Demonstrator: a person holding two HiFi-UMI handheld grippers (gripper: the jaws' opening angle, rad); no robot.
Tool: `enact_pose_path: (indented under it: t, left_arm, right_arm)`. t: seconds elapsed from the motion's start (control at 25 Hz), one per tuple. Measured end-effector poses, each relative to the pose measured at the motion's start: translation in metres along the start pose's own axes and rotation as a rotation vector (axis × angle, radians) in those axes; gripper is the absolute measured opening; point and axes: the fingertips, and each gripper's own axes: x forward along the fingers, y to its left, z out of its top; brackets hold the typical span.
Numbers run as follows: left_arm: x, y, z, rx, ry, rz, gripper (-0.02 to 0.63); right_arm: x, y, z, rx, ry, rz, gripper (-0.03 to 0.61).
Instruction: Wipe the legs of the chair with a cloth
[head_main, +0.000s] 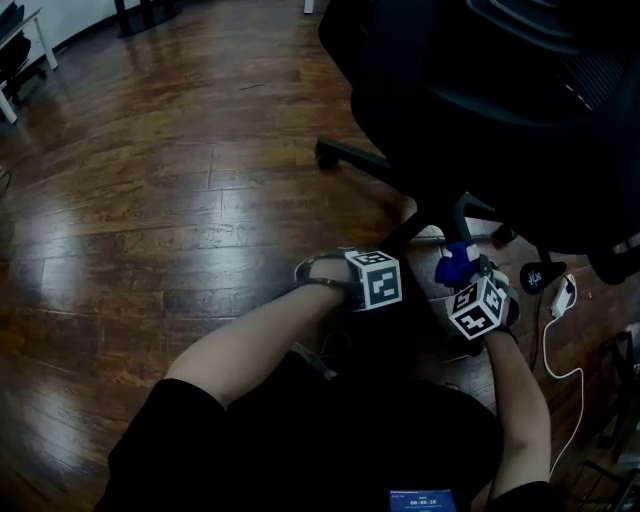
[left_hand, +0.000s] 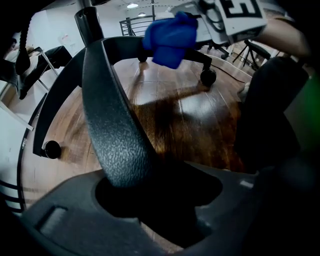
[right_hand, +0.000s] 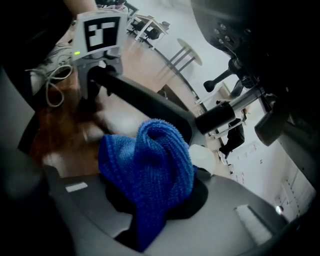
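1. One black chair (head_main: 480, 90) stands on the wooden floor (head_main: 150, 200). Its seat is cut off by the top and right edges of the head view.
2. The left gripper view shows three legs plainly: the textured chair leg (left_hand: 112, 115) in front, a curved leg (left_hand: 55, 100) to its left, and a third leg running off behind the cloth. Three casters (left_hand: 50, 149) show there. Any further legs are hidden.
3. There are two grippers, each with one marker cube (head_main: 376, 279).
4. The left gripper (left_hand: 157, 197) points steeply down with its jaws astride the textured chair leg, clamped on it. The right part of the gap lies in deep shadow.
5. The right gripper (right_hand: 155, 210) is closed on the one blue cloth (right_hand: 150, 165), which bunches up out of its jaws.
6. The cloth sits low by the chair's base, near the hub end of the held leg and just right of the left gripper. Whether it touches the leg cannot be made out.
7. One white power strip (head_main: 563, 295) with a cable lies on the floor at the right.
8. The right gripper view is blurred on its left side.
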Motion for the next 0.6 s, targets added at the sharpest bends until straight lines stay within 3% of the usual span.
enact_pose_path:
  t: [0.16, 0.28, 0.44, 0.6]
  left_arm:
    - [-0.001, -0.003, 0.003, -0.009, -0.029, -0.025, 0.242]
    - [-0.002, -0.002, 0.002, -0.015, -0.041, -0.032, 0.242]
    - [0.0, -0.002, 0.001, -0.015, -0.043, -0.024, 0.242]
    - [0.0, -0.001, 0.0, -0.016, -0.04, -0.013, 0.242]
  right_arm:
    - [0.027, -0.037, 0.052, 0.025, -0.048, -0.072, 0.074]
    - [0.031, -0.041, 0.062, 0.017, -0.047, -0.088, 0.074]
    - [0.017, -0.017, 0.033, -0.029, 0.0, -0.056, 0.074]
    - [-0.017, 0.029, -0.026, -0.067, 0.079, 0.038, 0.074]
